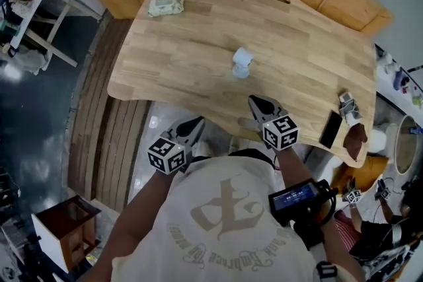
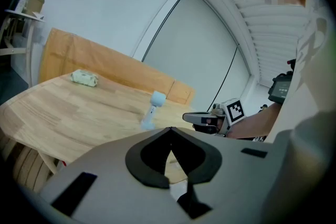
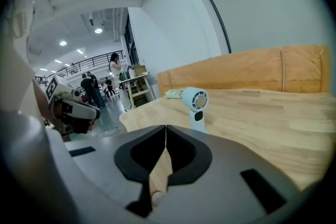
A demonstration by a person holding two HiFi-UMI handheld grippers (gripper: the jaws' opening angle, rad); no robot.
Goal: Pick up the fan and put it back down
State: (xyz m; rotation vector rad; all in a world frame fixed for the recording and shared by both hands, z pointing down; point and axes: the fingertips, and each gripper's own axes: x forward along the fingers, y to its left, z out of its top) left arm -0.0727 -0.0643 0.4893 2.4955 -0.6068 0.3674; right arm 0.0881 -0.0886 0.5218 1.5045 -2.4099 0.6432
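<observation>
While your left tongs [image 1: 195, 123] hover closed and empty just off the near edge of the desk [image 1: 185, 49], the fan [image 1: 242, 61] stands upright mid-desk; your right tongs [image 1: 255, 102], likewise closed on nothing, reach over that edge, short of it

The fan [image 1: 242, 61] is pale blue, the table [image 1: 192, 49] light wood-grain, the packet [image 1: 165, 4] pale green.

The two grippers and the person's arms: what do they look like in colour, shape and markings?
The left gripper and the right gripper look alike: grey body, black pointed jaws, a white cube with black square markers behind. The person wears a pale T-shirt with a grey emblem. A black device with a blue screen sits at the right forearm.
</observation>
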